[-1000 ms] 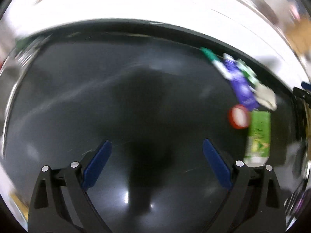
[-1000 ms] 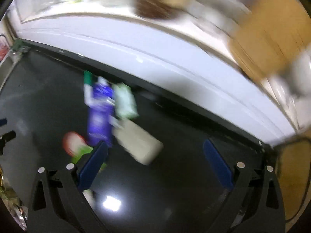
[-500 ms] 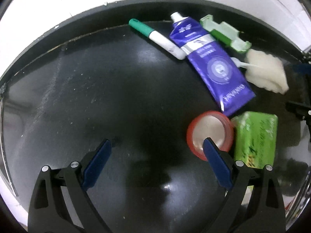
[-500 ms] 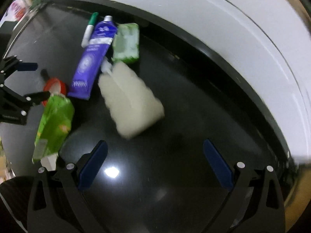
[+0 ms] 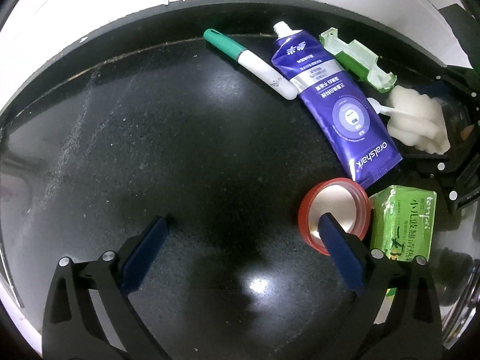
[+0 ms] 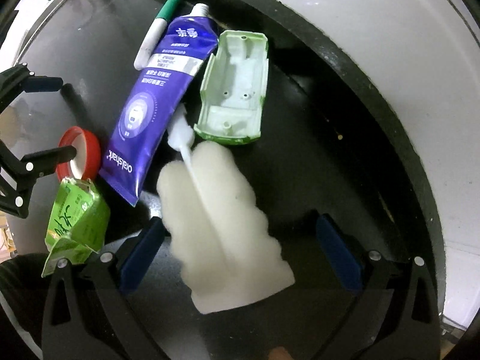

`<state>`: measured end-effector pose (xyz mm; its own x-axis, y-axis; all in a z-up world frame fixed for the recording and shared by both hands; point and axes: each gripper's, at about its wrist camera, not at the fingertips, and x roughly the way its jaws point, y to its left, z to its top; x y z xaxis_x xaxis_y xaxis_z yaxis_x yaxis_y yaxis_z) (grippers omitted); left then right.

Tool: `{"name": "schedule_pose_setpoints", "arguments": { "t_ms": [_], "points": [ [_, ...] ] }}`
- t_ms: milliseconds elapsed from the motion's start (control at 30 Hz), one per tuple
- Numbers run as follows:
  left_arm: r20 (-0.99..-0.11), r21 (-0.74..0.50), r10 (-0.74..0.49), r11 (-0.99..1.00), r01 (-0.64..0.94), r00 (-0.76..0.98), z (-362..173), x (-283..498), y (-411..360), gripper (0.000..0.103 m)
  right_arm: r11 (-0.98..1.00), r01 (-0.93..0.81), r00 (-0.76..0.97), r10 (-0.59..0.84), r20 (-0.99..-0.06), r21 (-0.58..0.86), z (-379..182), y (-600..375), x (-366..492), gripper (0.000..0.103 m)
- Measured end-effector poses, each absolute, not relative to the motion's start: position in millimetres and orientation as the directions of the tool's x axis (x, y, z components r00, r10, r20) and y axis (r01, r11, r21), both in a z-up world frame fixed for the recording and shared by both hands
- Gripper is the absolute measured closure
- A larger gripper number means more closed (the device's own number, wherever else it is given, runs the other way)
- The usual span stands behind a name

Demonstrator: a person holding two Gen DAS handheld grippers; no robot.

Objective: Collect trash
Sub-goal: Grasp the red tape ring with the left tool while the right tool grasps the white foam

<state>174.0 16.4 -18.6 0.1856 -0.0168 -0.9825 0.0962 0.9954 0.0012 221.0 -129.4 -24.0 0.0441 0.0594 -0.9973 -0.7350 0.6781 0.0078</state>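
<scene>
a heap of rubbish lies on a glossy black desk [image 5: 180,138] near its far edge, which meets a white wall [image 6: 375,30]. the purple toothpaste tube [image 5: 333,102], soft and flat with a silver band, lies with its long axis slanting: white threaded neck toward the wall, crimped end toward the camera. beside it the marker [image 5: 249,63], green cap and white barrel, runs almost parallel, cap toward the wall and barrel end touching the tube. the pale green plastic shell [image 6: 237,90] lies hollow side up, long axis roughly toward the wall. the white sponge brush [image 6: 222,225], lumpy and porous, points its thin plastic handle at the gap between tube and shell. a round red lid [image 5: 334,214] with a pale lining lies open side up, touching the tube's crimped end; a crumpled green carton [image 5: 402,222] lies just beside it.

the left view shows the marker and tube full length but only the shell's edge; the right view shows the shell's ribbed inside with its screw posts, and the carton's torn, folded end. it also shows the left tool [image 6: 64,120] from the side, one finger over the lid.

the left tool [image 5: 246,225] has just been spreading and stands wide, nothing gripped, its right pad over the red lid. the right tool [image 6: 240,231] is spread wide astride the sponge, with the left pad just beside the foam and the right pad well clear.
</scene>
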Motion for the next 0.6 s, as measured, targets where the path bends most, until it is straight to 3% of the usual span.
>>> {"name": "schedule_pose_setpoints", "arguments": {
  "t_ms": [67,133,167,200,233,600],
  "points": [
    [-0.980,0.001,-0.018,0.995,0.095,0.197,-15,169,17,0.006,0.677,-0.736,0.047,0.064,-0.997,0.009,-27,-125,217,0.005],
    [-0.973,-0.001,-0.026,0.994,0.111,0.229,-12,166,14,0.016,0.697,-0.716,0.052,0.074,-0.996,0.015,-29,-128,217,0.008],
    [-0.966,-0.004,-0.035,0.993,0.121,0.255,-2,159,16,0.044,0.704,-0.710,0.065,0.089,-0.994,0.017,-28,-129,216,0.036],
    [-0.962,-0.026,-0.057,0.993,0.117,0.268,4,160,16,0.096,0.698,-0.716,0.095,0.130,-0.987,0.023,-19,-135,226,0.076],
    [-0.966,-0.032,-0.054,0.995,0.092,0.254,6,161,17,0.100,0.732,-0.681,0.103,0.115,-0.988,0.015,-13,-139,239,0.085],
    [-0.949,0.023,0.000,0.997,0.068,0.317,55,133,27,0.100,0.883,-0.467,0.215,0.156,-0.964,0.039,16,-169,211,0.086]
  ]
}}
